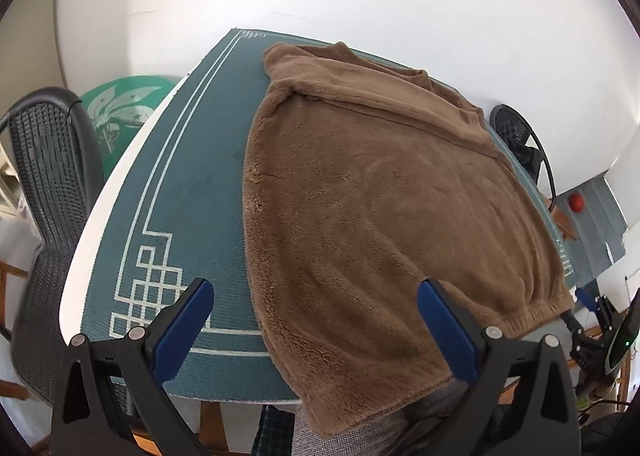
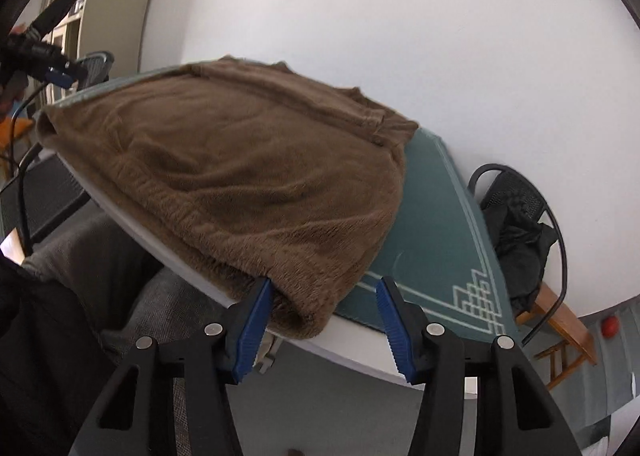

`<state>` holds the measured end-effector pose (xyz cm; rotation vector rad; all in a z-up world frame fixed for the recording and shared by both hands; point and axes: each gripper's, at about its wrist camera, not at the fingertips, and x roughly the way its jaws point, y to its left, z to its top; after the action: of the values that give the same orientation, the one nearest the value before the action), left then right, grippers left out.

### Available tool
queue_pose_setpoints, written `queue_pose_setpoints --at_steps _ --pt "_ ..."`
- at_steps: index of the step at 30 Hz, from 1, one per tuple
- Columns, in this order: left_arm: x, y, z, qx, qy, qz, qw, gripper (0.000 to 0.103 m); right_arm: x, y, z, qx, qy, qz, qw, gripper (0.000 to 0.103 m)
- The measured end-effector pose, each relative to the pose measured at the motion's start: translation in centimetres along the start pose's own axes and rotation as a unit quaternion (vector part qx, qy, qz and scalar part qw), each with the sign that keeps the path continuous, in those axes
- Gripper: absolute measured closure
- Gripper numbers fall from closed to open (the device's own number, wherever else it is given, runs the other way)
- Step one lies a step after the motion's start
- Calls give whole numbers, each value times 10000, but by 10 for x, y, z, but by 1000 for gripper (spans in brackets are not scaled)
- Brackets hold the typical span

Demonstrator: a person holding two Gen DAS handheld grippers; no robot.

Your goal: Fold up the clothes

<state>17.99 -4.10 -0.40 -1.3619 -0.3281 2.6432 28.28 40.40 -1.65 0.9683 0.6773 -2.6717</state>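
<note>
A brown fleece garment (image 1: 380, 196) lies spread on the teal mat (image 1: 192, 184) that covers the table, with its near edge hanging over the table's front. It also shows in the right wrist view (image 2: 240, 176). My left gripper (image 1: 316, 292) is open and empty, held above the garment's near left part. My right gripper (image 2: 324, 288) is open at the table's front edge, with the hanging corner of the garment between its fingers. The other gripper (image 2: 44, 60) shows far left in the right wrist view.
A black mesh chair (image 1: 48, 184) stands left of the table, with a green panel (image 1: 120, 104) behind it. Another chair with dark clothes (image 2: 520, 232) stands at the right side. A white wall is close behind the table. A red ball (image 1: 577, 201) lies on the floor.
</note>
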Motion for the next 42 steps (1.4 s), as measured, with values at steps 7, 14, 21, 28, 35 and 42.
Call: queue_pose_setpoints --at_steps 7,14,21,28,35,42 --pt "5 13 -7 -104 45 165 9998 1 5 9 6 -324 68 -415 9986 76" --pt "-17 34 -24 -291 -326 -111 9990 1 4 -17 40 313 -341 -66 9989 88" --pt "-45 38 -50 -91 -713 -326 9969 1 31 -37 65 760 -458 51 9960 88" --pt "-24 -12 -68 1051 -329 -177 9938 2 45 -37 68 891 -405 73 9952 88" --pt "-8 -14 -60 928 -174 -42 9955 53 42 -43 61 989 -361 34 9944 88" --pt "-27 -2 -52 711 -496 -34 9962 63 39 -44 57 928 -355 17 9951 88"
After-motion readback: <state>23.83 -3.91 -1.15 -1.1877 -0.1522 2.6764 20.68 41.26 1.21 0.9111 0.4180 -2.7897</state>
